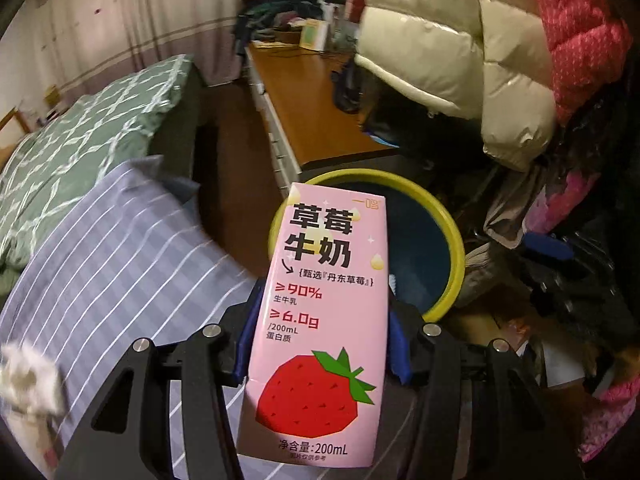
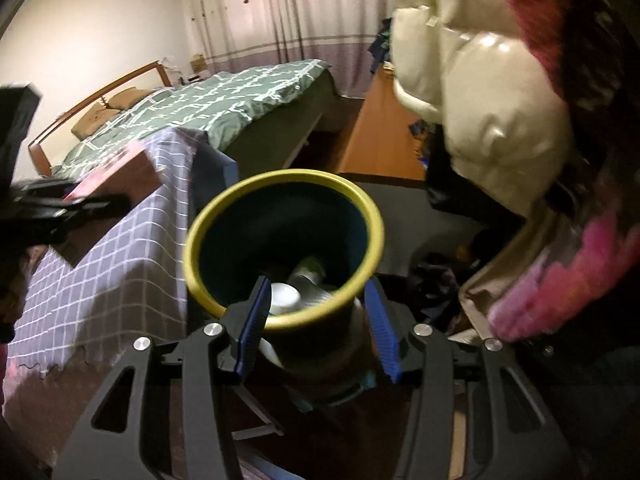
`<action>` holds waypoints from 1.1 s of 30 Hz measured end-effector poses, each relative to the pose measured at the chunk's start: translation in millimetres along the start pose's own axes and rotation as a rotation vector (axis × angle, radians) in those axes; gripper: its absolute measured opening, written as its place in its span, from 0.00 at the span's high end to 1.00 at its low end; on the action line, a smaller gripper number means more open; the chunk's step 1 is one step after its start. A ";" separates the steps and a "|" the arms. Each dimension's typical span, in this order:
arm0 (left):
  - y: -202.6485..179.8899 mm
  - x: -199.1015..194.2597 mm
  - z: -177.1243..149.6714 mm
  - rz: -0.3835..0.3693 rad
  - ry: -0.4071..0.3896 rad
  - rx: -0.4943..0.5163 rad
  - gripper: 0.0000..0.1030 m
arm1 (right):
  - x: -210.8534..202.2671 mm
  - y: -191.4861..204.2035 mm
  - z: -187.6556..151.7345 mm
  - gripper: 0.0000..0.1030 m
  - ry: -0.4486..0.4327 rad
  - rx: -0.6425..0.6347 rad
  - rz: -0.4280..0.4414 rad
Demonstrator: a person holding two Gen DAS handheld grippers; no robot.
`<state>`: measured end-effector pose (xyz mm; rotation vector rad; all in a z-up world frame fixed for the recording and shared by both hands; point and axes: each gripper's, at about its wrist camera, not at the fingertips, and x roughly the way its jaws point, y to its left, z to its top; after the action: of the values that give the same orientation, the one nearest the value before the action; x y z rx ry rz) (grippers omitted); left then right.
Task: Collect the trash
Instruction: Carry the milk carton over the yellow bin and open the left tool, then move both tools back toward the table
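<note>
My left gripper is shut on a pink strawberry milk carton and holds it upright over the near rim of a dark blue bin with a yellow-green rim. In the right wrist view the same bin stands just ahead of and below my right gripper, whose blue fingers stand apart with nothing between them. Inside the bin lie a white cup and a clear bottle. The left gripper with the carton shows blurred at the left.
A table under a purple checked cloth is on the left, with crumpled white tissue on it. A bed with a green quilt lies behind. A wooden desk and hanging cream and pink jackets are on the right.
</note>
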<state>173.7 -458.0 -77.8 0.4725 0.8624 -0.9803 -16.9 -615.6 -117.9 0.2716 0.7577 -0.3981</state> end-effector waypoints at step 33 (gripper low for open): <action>104.1 -128.7 -144.2 0.328 -0.226 -0.247 0.07 | 18.4 36.5 5.1 0.52 0.038 -0.065 0.052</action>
<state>168.8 -239.1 -61.3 0.2731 0.6654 -0.6021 14.5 -589.7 -123.9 0.2381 0.7978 -0.3199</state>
